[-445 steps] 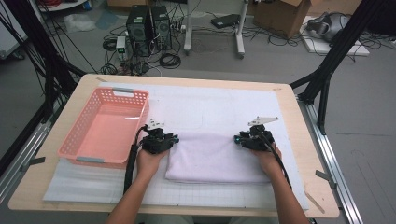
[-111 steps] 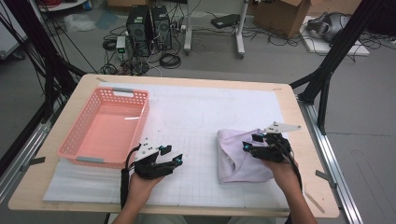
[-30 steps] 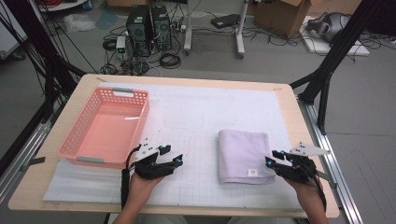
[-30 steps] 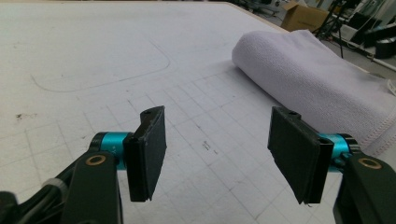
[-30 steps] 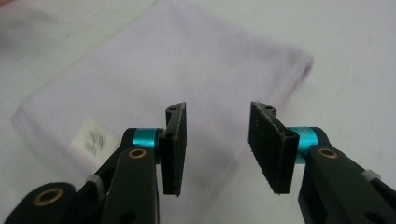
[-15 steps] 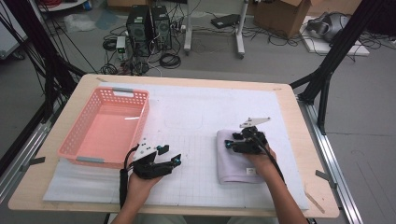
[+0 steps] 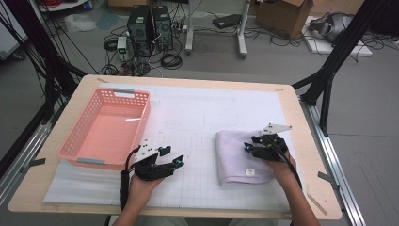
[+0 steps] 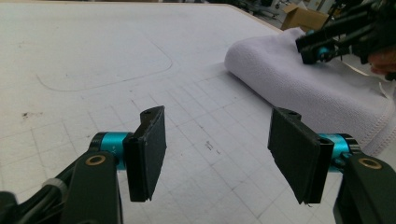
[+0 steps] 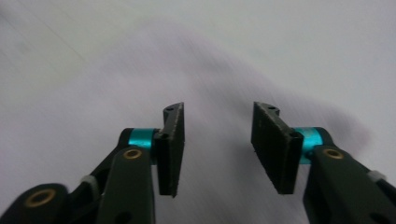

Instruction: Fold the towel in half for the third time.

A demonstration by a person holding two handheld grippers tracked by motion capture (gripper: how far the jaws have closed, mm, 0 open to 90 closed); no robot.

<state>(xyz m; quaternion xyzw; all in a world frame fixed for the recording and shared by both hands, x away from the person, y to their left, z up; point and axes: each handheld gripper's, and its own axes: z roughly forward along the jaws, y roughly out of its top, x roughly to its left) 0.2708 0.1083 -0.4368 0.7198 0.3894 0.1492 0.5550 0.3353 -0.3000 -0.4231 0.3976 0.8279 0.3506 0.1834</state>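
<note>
Counter (image 7: 197,103) carrying pink basket (image 7: 106,129); folded towel (image 7: 235,157) lying well right of basket. Am hovering right tool (image 7: 248,148) over towel, spread, jaws just closing, empty. Left tool (image 7: 176,162) spread, idling between basket and towel. Towel soft, light, floppy; judging thick folded edge best for pinching.

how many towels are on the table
1: a folded lilac towel lies on the white mat, right of the pink basket, under the right claw.

No lettering or number anywhere is legible.
</note>
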